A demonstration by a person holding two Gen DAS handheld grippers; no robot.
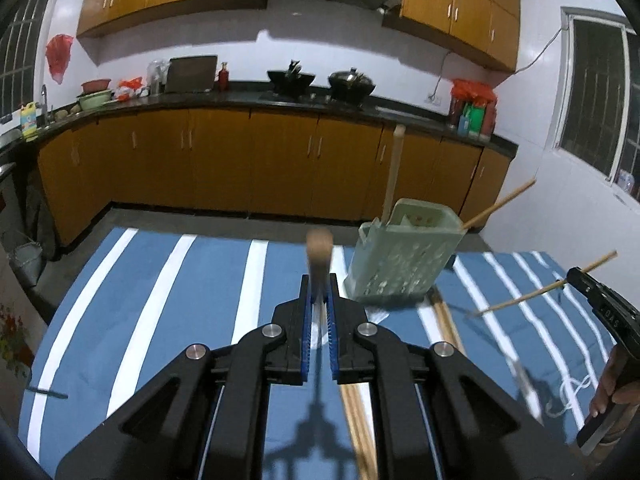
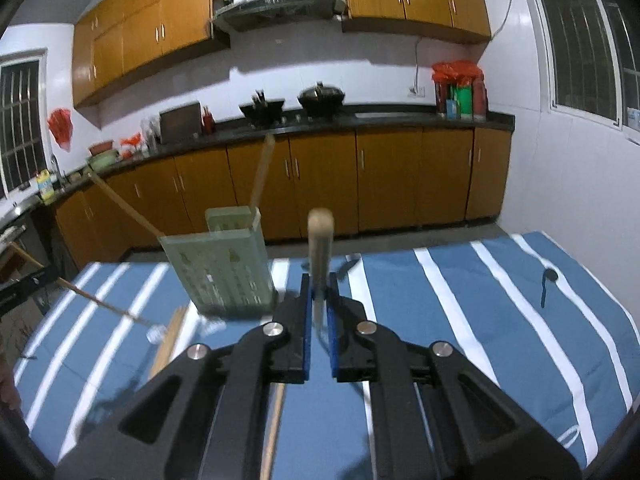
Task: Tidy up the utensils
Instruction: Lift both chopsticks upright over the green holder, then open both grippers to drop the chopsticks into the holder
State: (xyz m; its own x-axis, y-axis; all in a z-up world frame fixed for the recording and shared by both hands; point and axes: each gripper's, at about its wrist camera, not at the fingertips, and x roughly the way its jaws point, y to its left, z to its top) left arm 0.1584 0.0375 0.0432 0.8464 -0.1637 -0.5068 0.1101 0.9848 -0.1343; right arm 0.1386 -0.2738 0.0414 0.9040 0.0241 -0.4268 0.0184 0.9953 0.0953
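Grip check, left gripper (image 1: 319,284): jaws pinched narrow on a wooden-handled utensil (image 1: 319,250), handle running straight out along the fingers, rounded end foremost and raised, working end hidden under the gripper body. Same on the right gripper (image 2: 319,284): jaws clamped on a second wooden-handled utensil (image 2: 320,236), long axis likewise forward and up.

Just past the fingertips: loose chopsticks (image 1: 448,320) flat on the striped blue cloth (image 1: 180,300), lengthwise towards the cameras.

Next out: green perforated utensil holder (image 1: 400,264), upright on the cloth, open mouth on top. Stands ahead and to the right of the left jaws; ahead and to the left of the right jaws; so set between the two hands, neither judged clearly nearer. Already holds one upright wooden handle (image 1: 394,168) and one leaning chopstick (image 1: 500,204).

Judgement: handle-first pose unsuited to a drop; requires each utensil tipped near vertical above the mouth, clear of the sticks inside.

Farther right: black spoon (image 2: 548,284) on the cloth, unhandled.
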